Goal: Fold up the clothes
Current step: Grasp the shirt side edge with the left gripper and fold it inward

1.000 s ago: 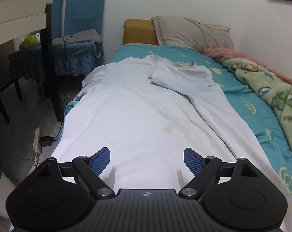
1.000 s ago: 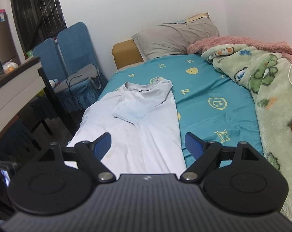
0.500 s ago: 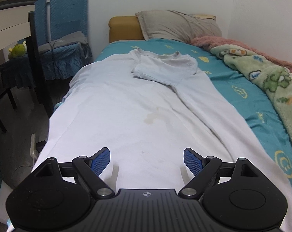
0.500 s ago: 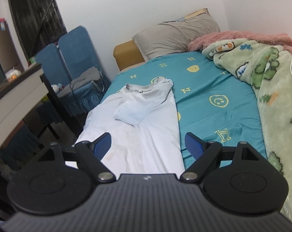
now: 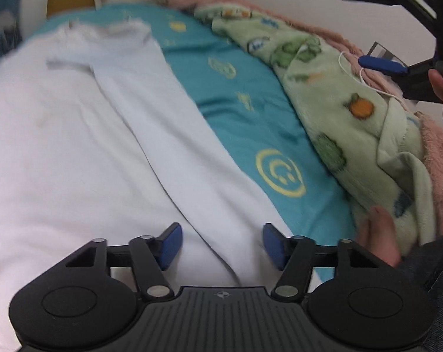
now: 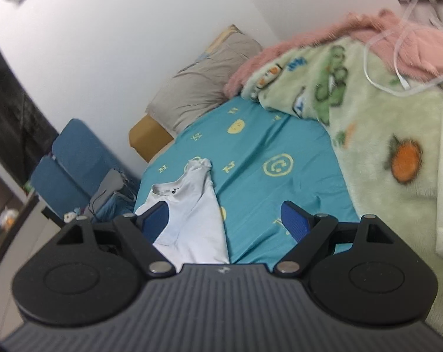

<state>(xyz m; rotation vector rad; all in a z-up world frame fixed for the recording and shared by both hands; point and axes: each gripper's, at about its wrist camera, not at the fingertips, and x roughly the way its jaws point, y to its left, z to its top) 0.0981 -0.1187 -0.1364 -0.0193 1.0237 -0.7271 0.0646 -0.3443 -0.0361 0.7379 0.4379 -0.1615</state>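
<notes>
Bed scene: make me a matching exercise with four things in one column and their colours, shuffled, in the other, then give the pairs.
Things:
1. T-shirt
2. Bed sheet
3. Pillow
4. Fuzzy blanket by the wall

Colours:
A. pink
B. teal with yellow prints
C. white
D. grey-beige

Pairs: 1-C, 2-B, 3-D, 4-A

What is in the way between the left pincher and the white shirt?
Nothing visible. The left gripper, whose jaws have just been closing, hangs right over the white shirt on the bed, with only bare cloth showing between its blue fingers.
</notes>
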